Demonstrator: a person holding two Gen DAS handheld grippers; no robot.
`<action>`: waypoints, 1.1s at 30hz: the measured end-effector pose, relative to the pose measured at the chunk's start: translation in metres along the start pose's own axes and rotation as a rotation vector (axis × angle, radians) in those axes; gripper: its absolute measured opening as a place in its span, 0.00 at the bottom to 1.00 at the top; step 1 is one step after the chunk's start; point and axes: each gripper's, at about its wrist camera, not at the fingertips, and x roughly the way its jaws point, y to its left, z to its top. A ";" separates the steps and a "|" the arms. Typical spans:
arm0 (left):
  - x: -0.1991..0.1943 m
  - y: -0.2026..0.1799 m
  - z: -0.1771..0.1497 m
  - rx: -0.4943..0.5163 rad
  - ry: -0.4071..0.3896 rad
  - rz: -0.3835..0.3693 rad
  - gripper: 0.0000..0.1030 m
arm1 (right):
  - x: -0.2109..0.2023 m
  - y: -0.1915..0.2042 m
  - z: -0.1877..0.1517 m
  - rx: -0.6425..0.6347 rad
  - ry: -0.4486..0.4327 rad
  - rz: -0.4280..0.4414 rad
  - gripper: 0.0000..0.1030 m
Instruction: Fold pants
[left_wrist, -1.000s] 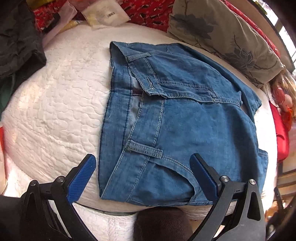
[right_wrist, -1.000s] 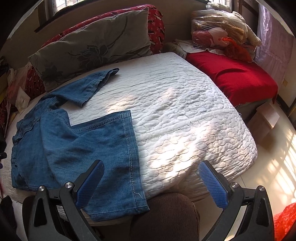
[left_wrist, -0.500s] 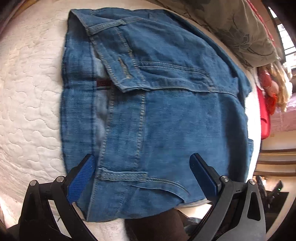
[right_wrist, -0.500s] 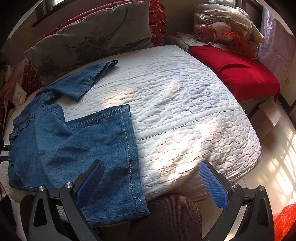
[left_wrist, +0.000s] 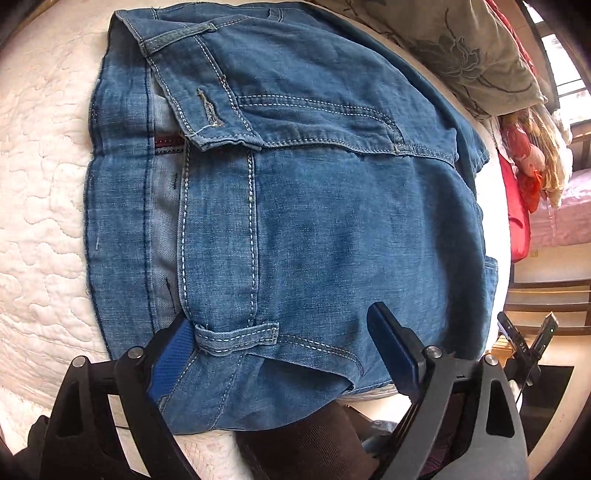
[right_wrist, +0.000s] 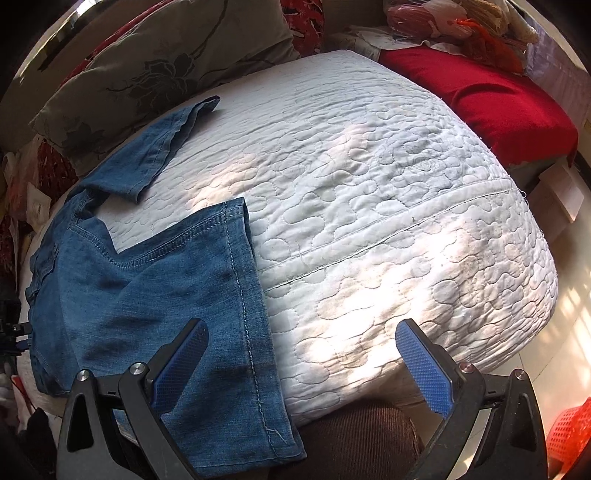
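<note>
A person's knee in brown corduroy (right_wrist: 354, 439) presses against the near edge of a white quilted mattress (right_wrist: 388, 229), where blue denim pants (left_wrist: 314, 229) lie spread flat, waistband to the left and legs to the right. The left gripper (left_wrist: 284, 354) has slipped one blue ribbed pad (left_wrist: 171, 358) under the waistband beside a belt loop, the other black finger resting on top of the cloth; its jaws have just been closing around the denim but stand wide, not yet pinching. The right gripper (right_wrist: 301, 365) hovers wide open above the near leg's stitched hem, nothing between its textured blue pads. Behind the pants, a grey pillow with a dark flower print (right_wrist: 147, 66) leans against a red patterned cushion. A red blanket (right_wrist: 491, 99) covers the far right side, plastic-wrapped bundles piled behind.
</note>
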 end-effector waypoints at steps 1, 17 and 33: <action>0.000 -0.001 -0.001 0.002 -0.001 0.005 0.88 | 0.005 -0.001 0.003 0.017 0.009 0.012 0.98; -0.014 -0.003 -0.023 -0.056 -0.035 0.133 0.24 | -0.013 0.023 0.082 -0.221 -0.082 0.077 0.10; -0.056 0.089 -0.031 -0.284 -0.083 0.063 0.24 | -0.002 -0.032 0.083 -0.064 -0.002 0.094 0.22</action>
